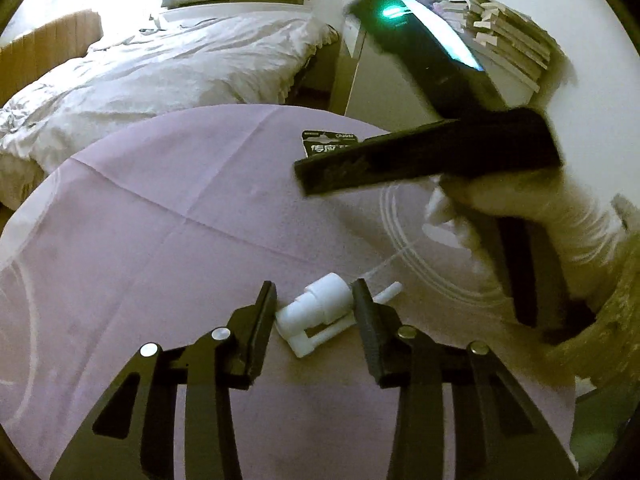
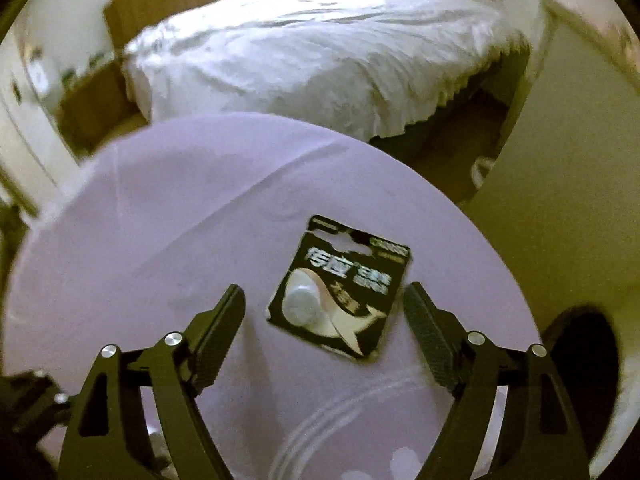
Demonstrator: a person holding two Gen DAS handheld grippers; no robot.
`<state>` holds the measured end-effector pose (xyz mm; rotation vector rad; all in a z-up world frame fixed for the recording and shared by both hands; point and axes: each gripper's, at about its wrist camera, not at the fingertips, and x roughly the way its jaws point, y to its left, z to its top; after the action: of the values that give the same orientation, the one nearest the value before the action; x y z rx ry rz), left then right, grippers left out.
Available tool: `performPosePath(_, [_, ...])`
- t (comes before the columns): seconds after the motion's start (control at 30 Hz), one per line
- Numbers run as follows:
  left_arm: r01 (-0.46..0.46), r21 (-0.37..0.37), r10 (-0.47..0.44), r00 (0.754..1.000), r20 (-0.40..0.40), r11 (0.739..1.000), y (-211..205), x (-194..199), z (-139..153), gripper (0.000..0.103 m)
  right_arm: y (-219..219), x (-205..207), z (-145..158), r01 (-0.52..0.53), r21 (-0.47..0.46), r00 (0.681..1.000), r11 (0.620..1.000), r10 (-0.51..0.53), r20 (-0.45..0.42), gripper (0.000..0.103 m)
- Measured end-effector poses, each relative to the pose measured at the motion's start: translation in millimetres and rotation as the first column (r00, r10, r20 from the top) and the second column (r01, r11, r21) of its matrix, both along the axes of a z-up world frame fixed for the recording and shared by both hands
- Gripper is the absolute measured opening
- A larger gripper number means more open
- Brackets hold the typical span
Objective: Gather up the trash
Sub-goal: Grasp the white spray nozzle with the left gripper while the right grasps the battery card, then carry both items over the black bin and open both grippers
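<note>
Item: white plastic pump head [image 1: 320, 312], lower centre of the left wrist view, on the purple tablecloth [image 1: 160, 220]. Long axis runs lower left to upper right, across the gap. Left gripper [image 1: 315, 304] straddles it, jaws partly open, right finger touching or nearly so; not yet clamped.

Item: battery blister card [image 2: 340, 288], centre of the right wrist view, lying flat, long axis roughly along the fingers. Right gripper [image 2: 324, 308] wide open, empty, card between the fingertips.

Judgement: each gripper is nearest its own item; closing comes next.
</note>
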<state>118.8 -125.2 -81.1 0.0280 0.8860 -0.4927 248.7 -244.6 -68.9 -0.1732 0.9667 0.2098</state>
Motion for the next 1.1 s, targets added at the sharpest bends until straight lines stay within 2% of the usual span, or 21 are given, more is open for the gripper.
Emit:
performPosePath(0.03, [0.0,-0.004,0.0,1.0,-0.001,1.0,1,0,0,0.039,3,3,-1,-0.004,0.006,1.0,1.0,0.004,-0.005,0.075])
performPosePath(0.07, [-0.003,-0.013,0.003,1.0,-0.004,1.0,3,0,0,0.039,5,6,0,-0.007,0.016,1.0,1.0,0.007,-0.014,0.065])
performPosePath(0.1, [-0.006,-0.019,0.006,1.0,-0.007,1.0,4,0,0,0.039,6,9,0,-0.005,0.012,1.0,1.0,0.006,-0.018,0.063])
performPosePath(0.2, [-0.018,-0.042,0.018,1.0,-0.014,0.999,10,0,0,0.039,8,14,1,-0.005,0.011,1.0,1.0,0.005,-0.023,0.062])
performPosePath(0.3, [-0.018,-0.044,0.018,1.0,-0.005,0.999,13,-4,1,0.039,1,13,2,-0.004,0.061,1.0,0.998,0.006,-0.031,0.062])
performPosePath(0.53, [-0.008,-0.062,0.009,1.0,0.01,0.998,16,-8,6,0.039,-36,-20,27,-0.001,0.238,1.0,0.971,0.002,-0.005,0.062])
performPosePath(0.7, [0.035,-0.08,-0.031,0.998,0.051,0.996,2,-12,27,0.039,-89,-49,56,0.044,0.344,0.999,0.938,-0.048,0.003,0.062])
performPosePath(0.87, [0.109,-0.089,-0.1,0.99,0.1,0.99,-29,-16,49,0.039,-149,-81,80,0.115,0.4,0.991,0.909,-0.134,0.019,0.062])
performPosePath(1.1, [0.271,-0.105,-0.253,0.955,0.157,0.957,-104,-25,74,0.039,-239,-122,98,0.252,0.428,0.952,0.868,-0.301,0.049,0.062])
